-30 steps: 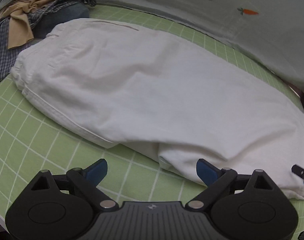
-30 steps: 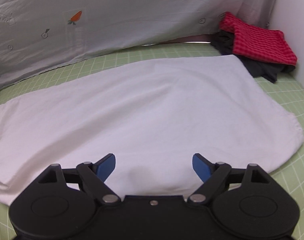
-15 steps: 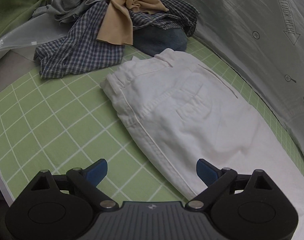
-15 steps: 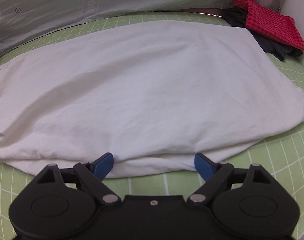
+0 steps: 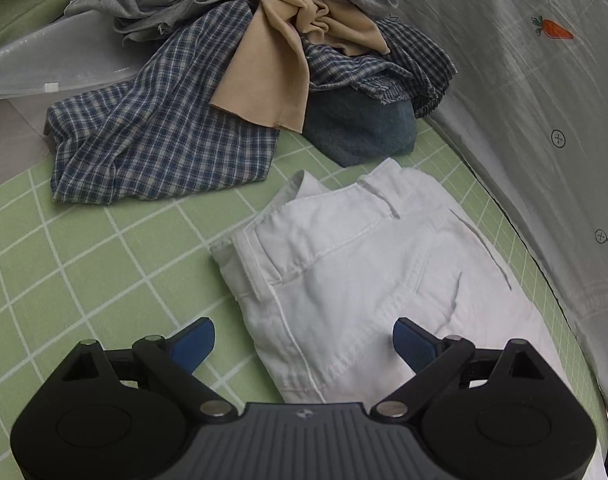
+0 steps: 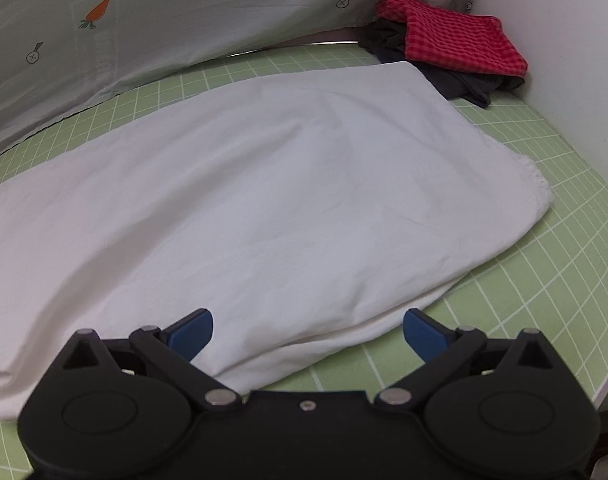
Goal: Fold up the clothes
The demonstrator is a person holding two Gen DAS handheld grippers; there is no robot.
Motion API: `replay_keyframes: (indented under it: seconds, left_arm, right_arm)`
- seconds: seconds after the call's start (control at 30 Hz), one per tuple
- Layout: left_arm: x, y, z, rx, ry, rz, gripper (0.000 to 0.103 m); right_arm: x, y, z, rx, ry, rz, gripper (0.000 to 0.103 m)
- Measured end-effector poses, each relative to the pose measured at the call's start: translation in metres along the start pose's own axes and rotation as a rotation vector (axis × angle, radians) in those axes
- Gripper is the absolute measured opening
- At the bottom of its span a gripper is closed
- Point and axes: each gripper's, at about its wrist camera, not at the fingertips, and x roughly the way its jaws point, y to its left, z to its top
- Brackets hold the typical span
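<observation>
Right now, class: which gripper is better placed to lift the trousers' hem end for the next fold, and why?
Right. The right gripper hangs open over the white trousers near their hem; the left gripper faces the waistband.

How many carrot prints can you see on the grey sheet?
2, possibly the same print: one carrot upper right in the left wrist view, one carrot upper left in the right wrist view on the grey sheet. Others may be hidden.
</observation>
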Motion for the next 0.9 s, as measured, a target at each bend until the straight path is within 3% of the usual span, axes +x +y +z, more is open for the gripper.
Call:
replay_keyframes:
  seconds: [0.1,0.2,0.27,0.33,0.4,0.6,0.73,0.9]
  left_arm:
    - [0.009,0.000,0.009,-0.013,0.010,-0.024,0.095]
    - [0.020,-0.003,0.015,-0.039,0.037,-0.016,0.089]
    - [0.024,-0.003,0.016,-0.070,0.031,0.028,0.073]
    - [0.024,0.001,0.019,-0.072,0.019,0.000,0.036]
    - [0.023,0.008,0.024,-0.079,0.013,-0.047,0.030]
    - [0.022,0.040,0.028,-0.255,0.018,-0.142,0.027]
    - [0.008,0.020,0.031,-0.137,-0.019,-0.121,0.024]
    - [-0.020,-0.009,0.034,0.003,-0.076,-0.174,0.023]
  right_arm:
    - [0.000,0.005,0.000,-0.005,0.011,-0.023,0.103]
    - [0.003,0.009,0.000,-0.005,0.028,-0.039,0.103]
    - [0.004,0.011,0.001,-0.002,0.033,-0.046,0.103]
    - [0.003,0.014,0.002,-0.004,0.030,-0.053,0.103]
    - [0.002,0.017,0.003,-0.012,0.024,-0.057,0.103]
    - [-0.003,0.016,0.001,-0.029,0.013,-0.054,0.103]
    - [-0.004,0.003,-0.004,0.015,0.017,-0.061,0.103]
    - [-0.003,-0.015,-0.009,0.079,0.000,-0.056,0.103]
